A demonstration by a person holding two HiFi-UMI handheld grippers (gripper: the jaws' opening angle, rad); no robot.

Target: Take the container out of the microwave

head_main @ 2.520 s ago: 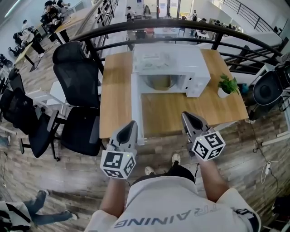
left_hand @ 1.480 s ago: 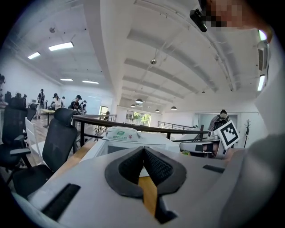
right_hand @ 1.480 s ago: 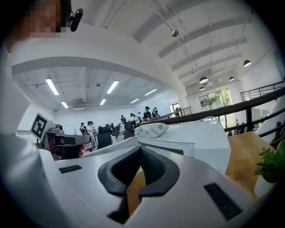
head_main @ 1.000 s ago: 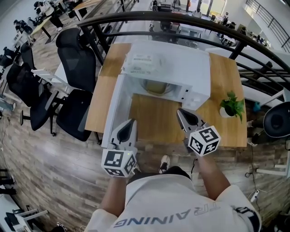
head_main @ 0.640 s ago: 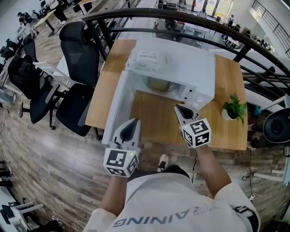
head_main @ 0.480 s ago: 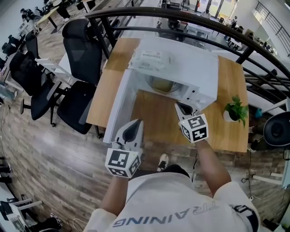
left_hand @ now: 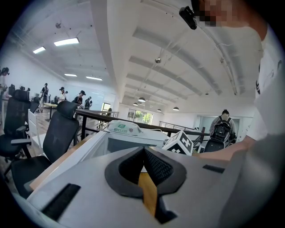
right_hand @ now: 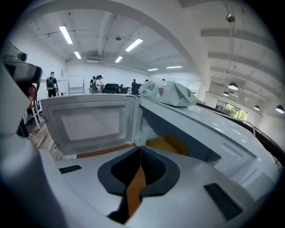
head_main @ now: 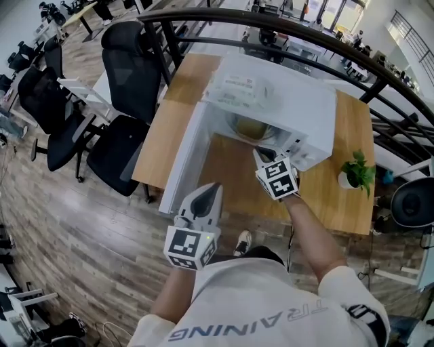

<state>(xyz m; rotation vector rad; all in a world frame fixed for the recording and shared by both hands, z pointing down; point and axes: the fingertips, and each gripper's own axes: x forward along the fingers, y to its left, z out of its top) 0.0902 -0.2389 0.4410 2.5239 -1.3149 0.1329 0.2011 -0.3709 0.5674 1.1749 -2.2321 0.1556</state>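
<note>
White box microwave [head_main: 298, 101], door open: round yellow container [right_hand: 167, 143] inside shown by right gripper view, not left gripper view; left tool [left_hand: 143, 150], right tool [right_hand: 140, 149] clenched, empty.

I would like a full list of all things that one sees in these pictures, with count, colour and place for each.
table: one, light wood, middle of the head view
microwave: one, white, on the table, door open to the left
container: one, yellow, inside the microwave
packet: one, white with green print, on top of the microwave
potted plant: one, green in a white pot, on the table, right of the microwave
office chairs: at least three, black, left of the table
railing: one, black, behind the table
left gripper: one, grey, shut, empty, near the open door
right gripper: one, grey, shut, empty, pointing at the microwave opening
</note>
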